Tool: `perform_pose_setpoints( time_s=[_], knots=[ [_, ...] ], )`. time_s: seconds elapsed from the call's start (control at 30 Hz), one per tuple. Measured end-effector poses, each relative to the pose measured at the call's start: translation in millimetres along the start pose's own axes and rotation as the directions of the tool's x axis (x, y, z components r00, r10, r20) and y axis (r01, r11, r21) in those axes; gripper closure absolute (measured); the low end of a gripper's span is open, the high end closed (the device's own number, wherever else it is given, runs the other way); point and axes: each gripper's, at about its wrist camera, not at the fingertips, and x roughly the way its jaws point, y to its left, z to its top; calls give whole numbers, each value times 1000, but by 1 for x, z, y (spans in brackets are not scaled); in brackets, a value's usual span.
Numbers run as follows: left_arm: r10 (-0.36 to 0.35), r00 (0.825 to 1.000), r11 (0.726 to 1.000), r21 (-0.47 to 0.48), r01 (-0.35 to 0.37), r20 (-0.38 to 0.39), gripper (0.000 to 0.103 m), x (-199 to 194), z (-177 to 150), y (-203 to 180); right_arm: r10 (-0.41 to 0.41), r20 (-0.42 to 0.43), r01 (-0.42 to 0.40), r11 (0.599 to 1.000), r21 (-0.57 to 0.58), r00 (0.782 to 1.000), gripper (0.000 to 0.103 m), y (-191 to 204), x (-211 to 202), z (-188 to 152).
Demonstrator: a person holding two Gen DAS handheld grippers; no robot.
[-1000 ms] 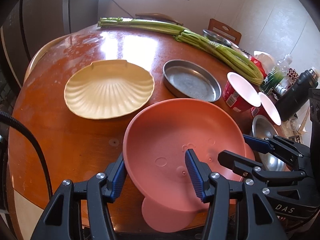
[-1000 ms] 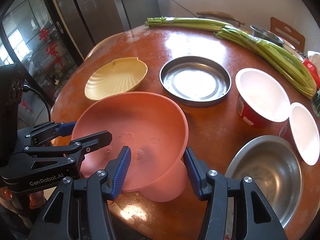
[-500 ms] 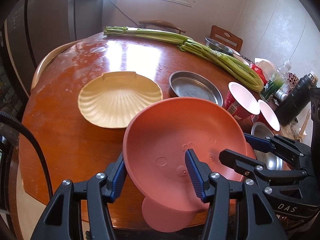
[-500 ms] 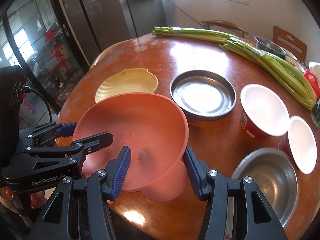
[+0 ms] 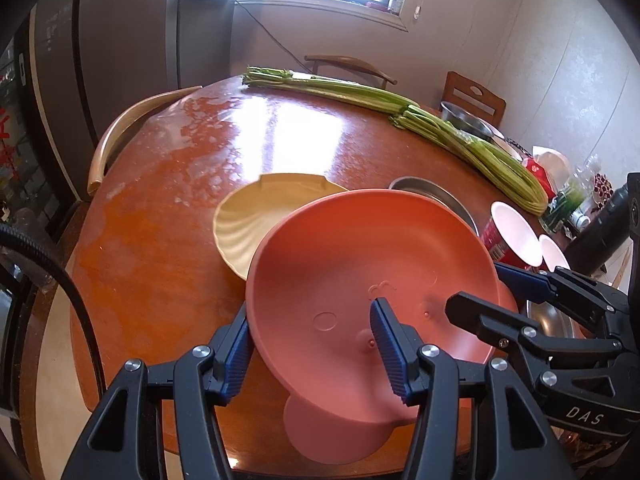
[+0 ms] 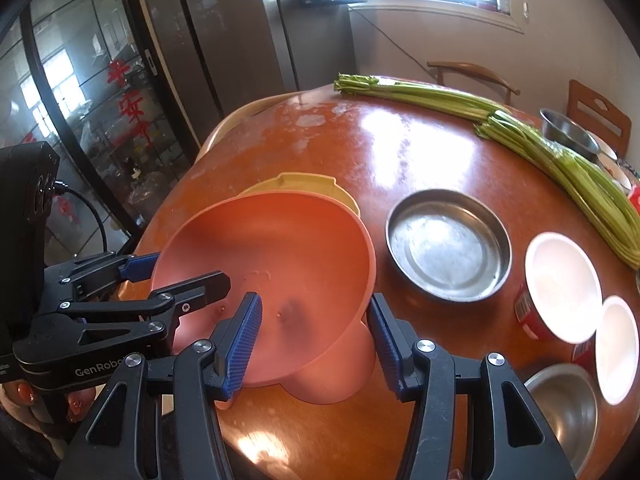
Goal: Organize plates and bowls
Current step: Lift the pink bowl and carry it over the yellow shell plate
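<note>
Both grippers grip one pink footed bowl [image 5: 360,280], held tilted off the round wooden table [image 5: 168,280]. L gripper [image 5: 310,350] clamps the rim at approx 7 o'clock of the bowl, one pad outside, one inside. R gripper [image 6: 314,332] does the same on the opposite rim at approx 5 o'clock, w/ the bowl's foot hanging below. In the left wrist view the bowl's far edge overlaps the yellow shell-shaped plate [image 5: 256,216] at 11 o'clock; steel pan [image 6: 448,244] sits at 2 o'clock, white paper bowls [image 6: 564,284] further right.

Risks, as I judge them:
- Two thin rim pinches on smooth plastic; if the hands drift apart or twist unevenly, one pad could slip and the bowl swings or drops.
- The tilt could make the foot clip the shell plate's rim on the way down, shoving it.
- Celery bunch [image 5: 440,128] at 1 o'clock is well apart, no issue.
</note>
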Motion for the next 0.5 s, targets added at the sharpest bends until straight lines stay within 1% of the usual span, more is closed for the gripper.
perform_pose_setpoints(
  time_s=[0.23, 0.4, 0.5],
  knots=[
    [-1, 1000, 1000, 9, 1, 26, 47, -2, 20, 14, -9, 7, 9, 1000, -2, 1000, 46, 7, 11, 18],
    [-5, 1000, 1000, 23, 4, 23, 47, 5, 33, 23, -44, 11, 44, 999, -15, 999, 46, 12, 22, 30],
    [-6, 1000, 1000, 28, 5, 23, 47, 11, 40, 28, -60, 0, 60, 998, -17, 998, 46, 14, 33, 36]
  ],
)
